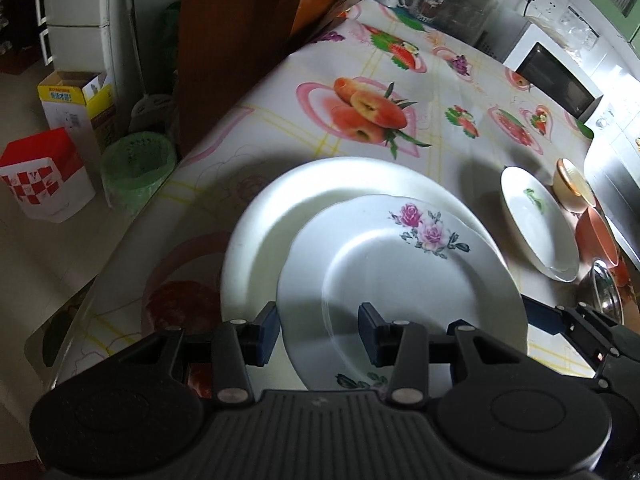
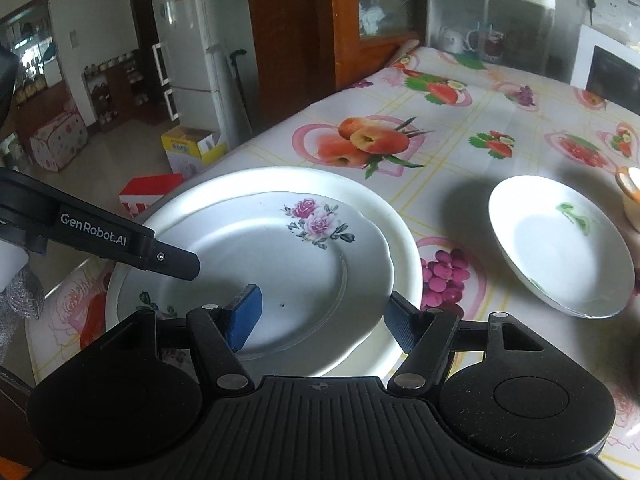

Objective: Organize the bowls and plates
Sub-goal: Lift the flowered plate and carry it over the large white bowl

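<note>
A rose-patterned plate point(image 1: 400, 280) point(image 2: 280, 272) lies inside a larger plain white plate point(image 1: 272, 216) point(image 2: 248, 180) near the table's front corner. My left gripper point(image 1: 318, 334) hovers low over the rose plate's near left rim. Its jaws are apart: one blue pad is just outside the rim and the other over the plate's well. In the right wrist view, the left gripper's finger point(image 2: 176, 264) reaches in over the plate. My right gripper point(image 2: 322, 322) is open above the plate's near right side, and its pads press on nothing.
A smaller white plate with a green motif point(image 1: 536, 220) point(image 2: 560, 244) sits to the right. Beyond it are orange bowls point(image 1: 600, 236) point(image 2: 630, 196) and a metal bowl point(image 1: 608, 292). The fruit-print tablecloth point(image 1: 360, 80) ends at the left. A green bin point(image 1: 136, 168) and boxes point(image 1: 44, 176) stand on the floor there.
</note>
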Motion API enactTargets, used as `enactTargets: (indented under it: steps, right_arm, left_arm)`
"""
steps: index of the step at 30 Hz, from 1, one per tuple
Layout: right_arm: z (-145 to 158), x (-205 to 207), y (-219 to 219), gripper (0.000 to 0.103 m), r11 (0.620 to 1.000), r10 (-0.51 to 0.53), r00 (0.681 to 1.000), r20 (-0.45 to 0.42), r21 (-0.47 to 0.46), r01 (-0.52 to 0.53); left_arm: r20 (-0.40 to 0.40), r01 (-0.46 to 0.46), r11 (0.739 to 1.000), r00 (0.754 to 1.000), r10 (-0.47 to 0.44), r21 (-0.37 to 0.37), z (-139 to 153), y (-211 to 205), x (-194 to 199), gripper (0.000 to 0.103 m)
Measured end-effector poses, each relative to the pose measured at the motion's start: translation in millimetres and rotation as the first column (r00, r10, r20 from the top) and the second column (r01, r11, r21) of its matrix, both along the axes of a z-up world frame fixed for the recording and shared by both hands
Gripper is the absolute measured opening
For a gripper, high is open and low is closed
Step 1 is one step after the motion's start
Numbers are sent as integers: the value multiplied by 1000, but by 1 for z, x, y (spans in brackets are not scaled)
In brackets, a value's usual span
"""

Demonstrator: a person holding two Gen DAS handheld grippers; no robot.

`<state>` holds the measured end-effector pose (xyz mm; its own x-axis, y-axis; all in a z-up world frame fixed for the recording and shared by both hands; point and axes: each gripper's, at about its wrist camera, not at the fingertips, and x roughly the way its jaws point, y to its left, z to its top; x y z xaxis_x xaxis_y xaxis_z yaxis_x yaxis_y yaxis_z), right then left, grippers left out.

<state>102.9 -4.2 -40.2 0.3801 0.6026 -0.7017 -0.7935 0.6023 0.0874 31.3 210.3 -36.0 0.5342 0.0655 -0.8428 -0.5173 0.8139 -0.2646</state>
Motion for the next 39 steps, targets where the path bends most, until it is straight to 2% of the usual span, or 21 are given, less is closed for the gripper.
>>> enactTargets:
  steps: [12, 24, 31, 39]
  right_arm:
    - [-4, 5, 4, 69, 1000, 4, 1000, -25, -3, -4]
    - [-7, 17, 3, 69, 999, 0, 994, -105, 31, 4]
    - [-8, 25, 2, 69, 999, 0, 989, -148, 47, 7]
    - [-9, 29, 3, 69, 999, 10, 987, -163, 47, -3]
  left_arm:
    - [-7, -5, 1000, 1000, 5, -15, -2, 4, 3, 43]
    - [-29, 15, 1000, 999, -16, -14, 1, 8, 6, 45]
    - [-63, 56, 998, 996, -58, -32, 4, 9, 12, 53]
    - [-94, 95, 995, 991, -98, -36, 8, 9, 15, 55]
